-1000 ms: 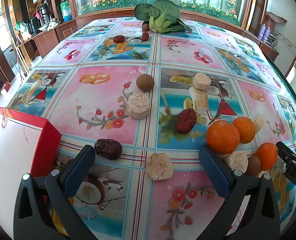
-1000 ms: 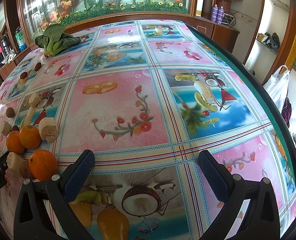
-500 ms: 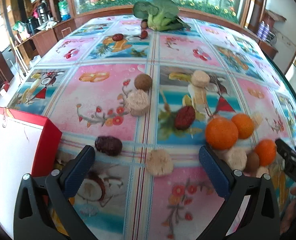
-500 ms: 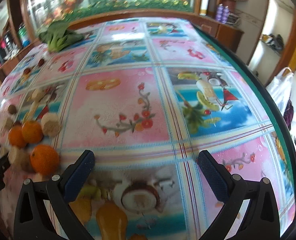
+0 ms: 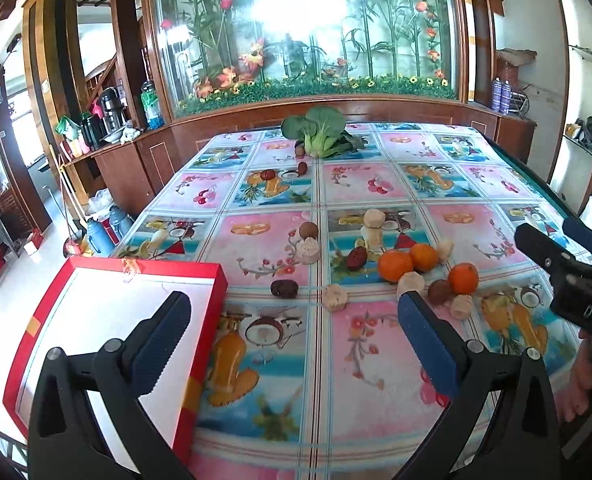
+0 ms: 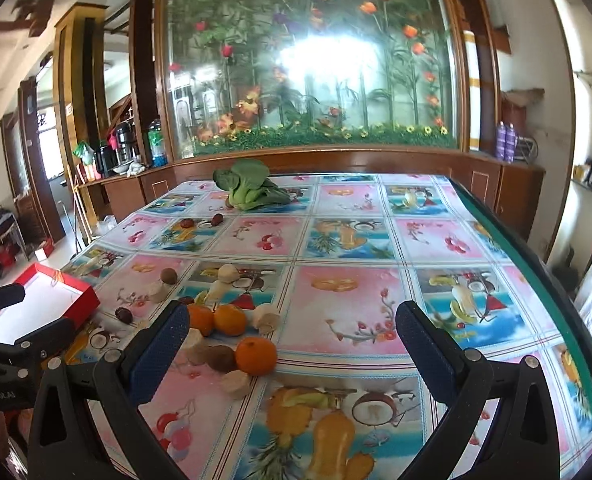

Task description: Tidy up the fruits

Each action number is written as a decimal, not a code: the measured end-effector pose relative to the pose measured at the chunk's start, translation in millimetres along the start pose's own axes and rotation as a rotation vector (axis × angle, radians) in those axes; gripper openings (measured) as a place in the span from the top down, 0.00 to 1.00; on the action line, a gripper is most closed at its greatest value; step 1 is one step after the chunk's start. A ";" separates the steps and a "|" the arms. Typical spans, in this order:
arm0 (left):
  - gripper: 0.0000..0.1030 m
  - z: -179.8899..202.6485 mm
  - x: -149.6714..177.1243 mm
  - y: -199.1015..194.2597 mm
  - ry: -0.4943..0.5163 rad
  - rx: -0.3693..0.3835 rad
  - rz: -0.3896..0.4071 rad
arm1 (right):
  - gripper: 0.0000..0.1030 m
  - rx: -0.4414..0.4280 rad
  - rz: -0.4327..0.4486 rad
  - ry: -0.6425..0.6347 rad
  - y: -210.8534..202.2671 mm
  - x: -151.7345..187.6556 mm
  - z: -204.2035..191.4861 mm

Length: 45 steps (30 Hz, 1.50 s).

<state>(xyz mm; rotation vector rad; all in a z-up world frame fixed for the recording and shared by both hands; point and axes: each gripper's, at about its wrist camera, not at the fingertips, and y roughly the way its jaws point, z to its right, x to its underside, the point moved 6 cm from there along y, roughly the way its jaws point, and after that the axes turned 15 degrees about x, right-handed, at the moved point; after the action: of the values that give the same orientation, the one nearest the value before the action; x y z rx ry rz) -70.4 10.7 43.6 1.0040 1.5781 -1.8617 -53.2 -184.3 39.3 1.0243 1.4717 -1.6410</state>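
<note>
The table [image 5: 376, 420] carries a red box [image 5: 199, 344] overhanging its left edge, with bare cloth between box and fruit. Right of the box cluster three oranges [image 5: 395, 266], dates and pale chunks. Both the left hand-held gripper [image 5: 291, 336] and right hand-held gripper [image 6: 291, 340] hang wide apart, holding nothing.

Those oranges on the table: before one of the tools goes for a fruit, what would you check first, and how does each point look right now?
1. Left tool open and holding nothing: ok.
2. Right tool open and holding nothing: ok.
3. Red box has room inside: ok, its white floor shows bare.
4. Nearest orange free to grab: not ok, a brown fruit and a pale chunk crowd against it.
5. The two tools apart from each other: ok, with a gap between them.
6. Whether the pale chunks count as fruit: cannot tell.
</note>
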 end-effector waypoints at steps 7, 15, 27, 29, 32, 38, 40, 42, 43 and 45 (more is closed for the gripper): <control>0.00 -6.4 3.8 -0.8 -0.028 -0.003 -0.013 | 0.01 0.004 -0.037 0.021 9.3 1.6 8.8; 0.00 -13.0 3.0 -2.0 -0.055 -0.014 -0.003 | 0.01 0.001 -0.051 0.012 11.0 4.4 7.2; 0.00 -15.6 4.7 2.3 -0.060 -0.011 -0.015 | 0.01 0.003 -0.075 0.006 14.0 8.1 6.6; 0.00 -16.0 6.0 4.3 -0.060 -0.008 -0.020 | 0.01 0.001 -0.084 0.004 14.6 9.6 6.3; 0.00 -16.3 7.7 8.0 -0.056 -0.008 -0.028 | 0.03 -0.015 -0.102 -0.009 16.8 12.3 2.8; 0.00 -22.3 13.1 21.8 -0.076 0.028 -0.063 | 0.26 -0.084 -0.242 -0.051 35.9 29.4 -10.6; 0.00 -23.9 14.9 27.2 -0.076 0.036 -0.073 | 0.30 -0.096 -0.300 -0.054 45.1 35.5 -13.1; 0.00 -23.7 15.8 31.7 -0.076 0.053 -0.083 | 0.33 -0.094 -0.343 -0.052 52.2 40.1 -14.0; 0.00 -22.5 15.3 33.5 -0.076 0.064 -0.086 | 0.37 -0.095 -0.359 -0.045 55.0 41.3 -13.4; 0.00 -18.0 12.4 37.7 -0.069 0.099 -0.094 | 0.39 -0.105 -0.377 -0.015 57.3 41.3 -11.0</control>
<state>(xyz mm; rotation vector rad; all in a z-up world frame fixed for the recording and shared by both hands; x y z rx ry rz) -45.1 21.5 9.9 0.9112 1.5293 -2.0335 -19.5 -179.6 -23.6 0.7041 1.8026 -1.7969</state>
